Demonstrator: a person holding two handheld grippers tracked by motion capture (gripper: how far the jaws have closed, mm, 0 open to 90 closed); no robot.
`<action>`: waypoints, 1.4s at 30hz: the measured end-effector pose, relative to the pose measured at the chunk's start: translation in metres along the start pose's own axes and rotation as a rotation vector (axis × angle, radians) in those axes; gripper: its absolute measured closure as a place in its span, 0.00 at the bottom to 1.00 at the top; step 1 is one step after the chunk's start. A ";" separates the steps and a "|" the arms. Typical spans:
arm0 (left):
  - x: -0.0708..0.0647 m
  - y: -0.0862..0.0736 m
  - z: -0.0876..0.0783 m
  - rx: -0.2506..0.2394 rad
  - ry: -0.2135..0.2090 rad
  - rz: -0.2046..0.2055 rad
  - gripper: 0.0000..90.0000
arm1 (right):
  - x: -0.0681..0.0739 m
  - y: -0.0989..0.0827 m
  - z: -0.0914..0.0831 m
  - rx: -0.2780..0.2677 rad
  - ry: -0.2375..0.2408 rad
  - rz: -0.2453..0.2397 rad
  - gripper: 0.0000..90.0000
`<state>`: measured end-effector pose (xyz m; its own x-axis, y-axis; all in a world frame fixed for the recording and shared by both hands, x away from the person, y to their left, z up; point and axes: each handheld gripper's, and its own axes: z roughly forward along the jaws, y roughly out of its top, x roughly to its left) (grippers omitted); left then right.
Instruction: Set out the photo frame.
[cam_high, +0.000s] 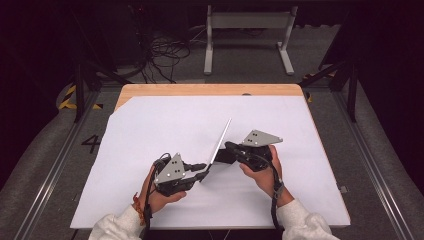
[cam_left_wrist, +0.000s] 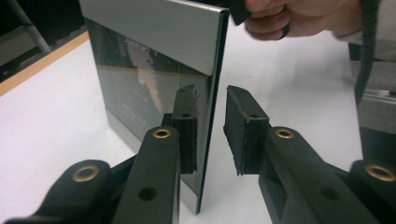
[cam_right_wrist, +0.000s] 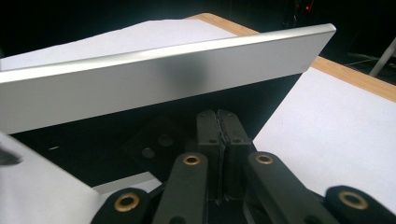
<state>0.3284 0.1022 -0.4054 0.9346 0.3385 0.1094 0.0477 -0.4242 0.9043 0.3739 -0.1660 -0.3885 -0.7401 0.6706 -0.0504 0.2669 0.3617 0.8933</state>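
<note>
Left claw (cam_high: 202, 171) near counter front, jaws spread astride edge of thin silver metal-framed panel with dark glossy face (cam_left_wrist: 154, 88); one pad against glass, other apart. Panel upright on white sheet (cam_high: 150, 130) covering wooden counter (cam_high: 210, 89). Right claw (cam_right_wrist: 223, 122) beyond, pressed together, empty, against panel's dark face.

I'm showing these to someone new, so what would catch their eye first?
A thin silver-framed panel with a dark glassy face stands on edge mid-table on the white sheet. The left gripper straddles its near edge, one pad against the glass, the other apart. The right gripper, jaws shut, meets the panel's other side.
</note>
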 end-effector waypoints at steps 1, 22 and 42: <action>0.000 0.000 0.001 0.004 0.008 -0.001 0.84 | -0.001 0.000 0.002 0.000 0.001 0.002 0.99; -0.005 0.002 0.014 0.004 0.004 -0.012 0.85 | -0.001 0.007 0.020 0.027 0.008 -0.011 1.00; -0.006 -0.015 0.008 0.098 -0.013 -0.002 0.87 | 0.012 -0.013 -0.023 0.031 0.008 -0.042 0.89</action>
<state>0.3252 0.1002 -0.4231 0.9390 0.3285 0.1021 0.0829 -0.5041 0.8597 0.3474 -0.1770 -0.3904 -0.7557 0.6495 -0.0838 0.2546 0.4093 0.8761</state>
